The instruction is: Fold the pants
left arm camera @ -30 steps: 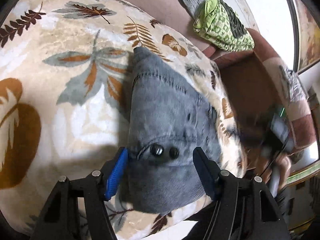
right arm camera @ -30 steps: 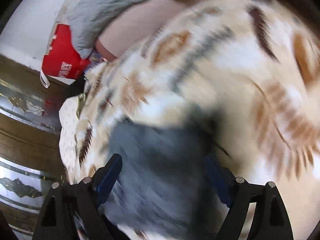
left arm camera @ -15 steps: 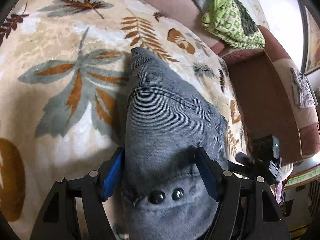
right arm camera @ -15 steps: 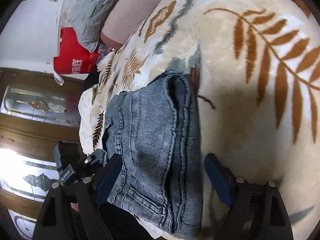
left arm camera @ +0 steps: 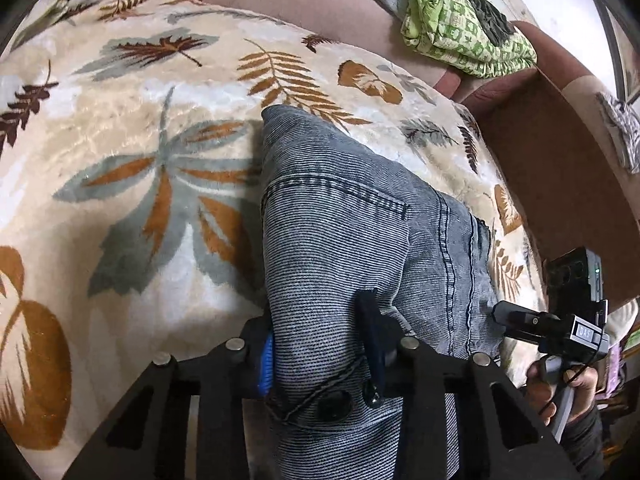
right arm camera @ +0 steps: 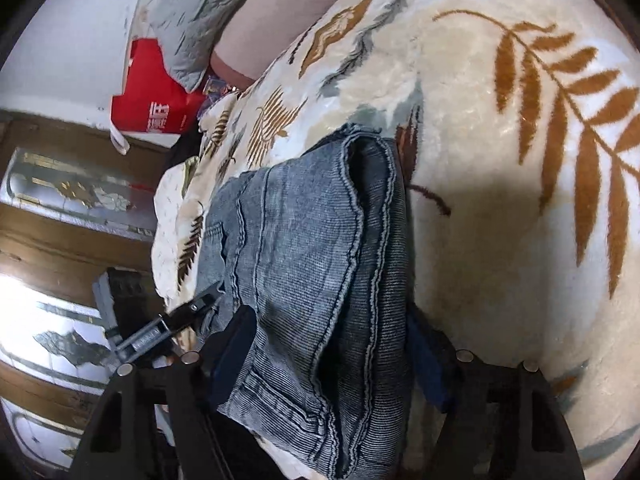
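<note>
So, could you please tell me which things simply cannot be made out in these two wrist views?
- Left wrist view: the jeans run off the bottom edge, so their nearest part is unseen; the denim covers much of the left tongs' blue pads as the jaws close.
- Right wrist view: the right tongs' closing pads sit partly behind denim; contact is unclear.
- Both: the blanket under the jeans is hidden.

Two close downward views, shared pants [left arm camera: 344, 240]

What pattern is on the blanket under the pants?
Cream blanket with brown, orange and grey-green leaves and ferns; clearest in the left wrist view.
</note>
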The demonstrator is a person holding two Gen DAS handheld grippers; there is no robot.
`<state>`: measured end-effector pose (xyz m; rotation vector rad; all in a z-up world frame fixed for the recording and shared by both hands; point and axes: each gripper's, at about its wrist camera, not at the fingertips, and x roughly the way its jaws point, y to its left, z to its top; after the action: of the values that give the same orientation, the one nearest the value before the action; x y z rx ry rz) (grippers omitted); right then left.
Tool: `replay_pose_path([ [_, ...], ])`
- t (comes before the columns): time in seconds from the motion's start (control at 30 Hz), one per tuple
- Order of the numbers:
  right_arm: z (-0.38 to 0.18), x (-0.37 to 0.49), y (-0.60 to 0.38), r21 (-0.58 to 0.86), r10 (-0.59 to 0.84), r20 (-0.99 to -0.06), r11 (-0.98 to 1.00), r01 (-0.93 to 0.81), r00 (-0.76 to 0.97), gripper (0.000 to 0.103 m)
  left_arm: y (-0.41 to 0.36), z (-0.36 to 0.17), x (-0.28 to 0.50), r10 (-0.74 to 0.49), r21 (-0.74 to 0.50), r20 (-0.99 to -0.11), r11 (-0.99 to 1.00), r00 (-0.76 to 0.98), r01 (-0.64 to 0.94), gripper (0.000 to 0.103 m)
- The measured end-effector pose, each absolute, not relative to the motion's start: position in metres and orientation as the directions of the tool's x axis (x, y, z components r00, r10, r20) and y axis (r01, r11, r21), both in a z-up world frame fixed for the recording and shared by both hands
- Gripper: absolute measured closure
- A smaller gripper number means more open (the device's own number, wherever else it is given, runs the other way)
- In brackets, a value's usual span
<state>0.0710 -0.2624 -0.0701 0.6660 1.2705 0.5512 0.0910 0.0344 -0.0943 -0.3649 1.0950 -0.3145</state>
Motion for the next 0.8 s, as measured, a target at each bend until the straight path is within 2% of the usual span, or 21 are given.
replay_pose_path([
  [0.07, -0.069, 0.07, -0.263, 0.709, 0.695, -0.687, 0.705, -0.017, 0.214, 0.028, 0.032, -0.092, 0.09, -0.409, -0.42, -0.804, 0.905, 0.432, 0.075, 0.067],
  [0.13, -0.069, 0.07, -0.265, 0.697, 0.681, -0.7, 0.717, -0.001, 0.215, 0.037, 0.03, -0.091, 0.089, -0.397, -0.404, -0.807, 0.911, 0.436, 0.081, 0.069],
  [0.17, -0.07, 0.07, -0.266, 0.681, 0.665, -0.716, 0.732, 0.002, 0.215, 0.054, 0.029, -0.091, 0.088, -0.393, -0.399, -0.808, 0.913, 0.438, 0.084, 0.07],
  [0.2, -0.069, 0.069, -0.265, 0.672, 0.657, -0.723, 0.74, -0.003, 0.215, 0.066, 0.028, -0.089, 0.088, -0.386, -0.389, -0.81, 0.917, 0.441, 0.087, 0.071],
  [0.3, -0.061, 0.064, -0.262, 0.661, 0.648, -0.722, 0.75, -0.035, 0.241, 0.079, 0.024, -0.086, 0.085, -0.361, -0.358, -0.815, 0.929, 0.452, 0.097, 0.075],
  [0.57, -0.028, 0.052, -0.249, 0.653, 0.657, -0.685, 0.745, -0.134, 0.315, 0.084, 0.016, -0.066, 0.075, -0.31, -0.287, -0.803, 0.95, 0.508, 0.127, 0.082],
  [0.8, 0.023, 0.065, -0.221, 0.65, 0.688, -0.621, 0.72, -0.245, 0.375, 0.085, 0.038, -0.01, 0.073, -0.262, -0.231, -0.726, 0.964, 0.636, 0.134, 0.083],
])
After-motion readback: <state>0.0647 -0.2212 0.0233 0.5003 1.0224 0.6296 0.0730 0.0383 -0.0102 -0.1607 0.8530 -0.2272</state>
